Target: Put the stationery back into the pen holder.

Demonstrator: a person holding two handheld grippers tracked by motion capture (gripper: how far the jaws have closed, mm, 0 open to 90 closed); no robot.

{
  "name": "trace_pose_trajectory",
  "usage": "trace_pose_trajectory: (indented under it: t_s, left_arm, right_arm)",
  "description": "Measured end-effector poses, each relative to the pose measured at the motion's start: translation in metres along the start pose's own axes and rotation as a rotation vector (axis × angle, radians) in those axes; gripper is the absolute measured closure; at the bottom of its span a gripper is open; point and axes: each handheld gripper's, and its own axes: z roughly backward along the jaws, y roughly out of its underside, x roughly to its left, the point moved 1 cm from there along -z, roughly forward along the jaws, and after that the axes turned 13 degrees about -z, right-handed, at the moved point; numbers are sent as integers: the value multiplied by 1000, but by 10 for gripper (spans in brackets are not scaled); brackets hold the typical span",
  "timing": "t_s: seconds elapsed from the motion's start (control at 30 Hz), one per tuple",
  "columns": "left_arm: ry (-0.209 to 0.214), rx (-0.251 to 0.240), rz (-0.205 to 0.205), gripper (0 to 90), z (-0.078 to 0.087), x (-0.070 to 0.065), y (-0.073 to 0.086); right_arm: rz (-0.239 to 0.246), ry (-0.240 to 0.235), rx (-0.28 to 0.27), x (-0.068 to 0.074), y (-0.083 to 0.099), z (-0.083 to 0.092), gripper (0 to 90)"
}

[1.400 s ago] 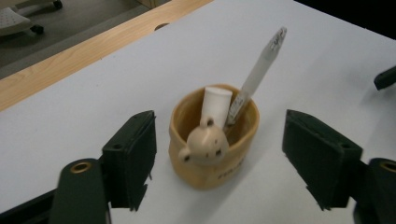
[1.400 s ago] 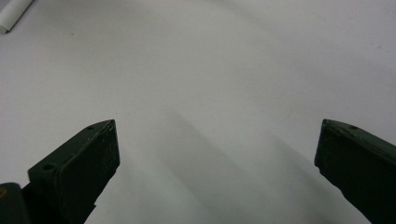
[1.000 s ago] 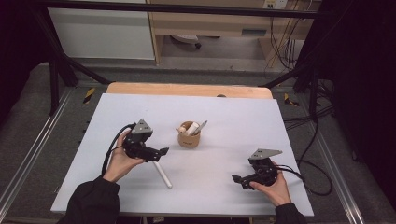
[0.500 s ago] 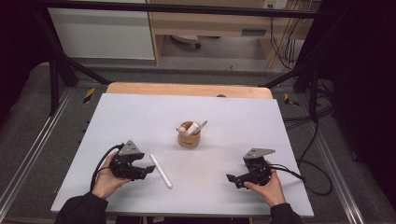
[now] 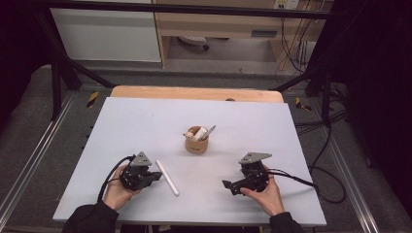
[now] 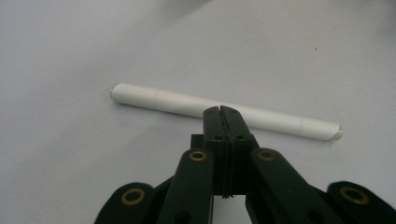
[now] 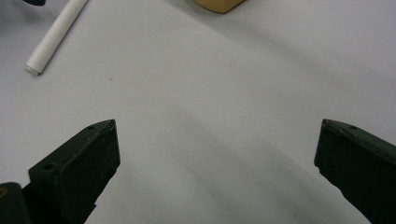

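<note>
A white cylindrical stick (image 5: 167,177) lies flat on the white table (image 5: 272,126), left of the middle. My left gripper (image 5: 158,175) rests low beside it, pointing at its side. In the left gripper view the jaws have just been closing and now meet with nothing between them; the left gripper (image 6: 221,112) has its tips just short of the stick (image 6: 159,99). My right gripper (image 5: 227,187) sits at the near right, pointing left. In the right gripper view, the right gripper (image 7: 217,140) stands open over bare table, with the stick's end (image 7: 53,39) far off.
A small tan cup (image 5: 197,142) holding several sticks stands at the table's middle; its base (image 7: 219,4) also appears in the right gripper view. A wooden board (image 5: 194,93) borders the far edge. Cables trail from both grippers.
My left hand has drawn back toward the near edge and lowered, and its jaws went from wide open to shut, empty. My right hand has slid leftward. The stick has not moved.
</note>
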Motion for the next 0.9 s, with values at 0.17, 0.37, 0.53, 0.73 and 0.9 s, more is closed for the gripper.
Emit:
trace_pose_trajectory:
  t_s: [0.17,0.37,0.53,0.73,0.9]
  left_arm:
    - [4,10,-5,893,-6,-3,-3]
    - [-2,12,-6,893,-14,-5,-7]
    - [-9,6,-9,893,-18,-6,-9]
    - [-7,-9,-3,893,-23,-7,-13]
    - [-6,-18,-13,893,-29,-10,-17]
  right_arm:
    - [12,1,4,10,-4,-7,7]
    - [27,3,1,19,-9,-12,7]
    - [29,3,-8,24,-13,-14,7]
    - [20,6,-15,26,-17,-16,7]
    - [25,4,-15,31,-20,-20,8]
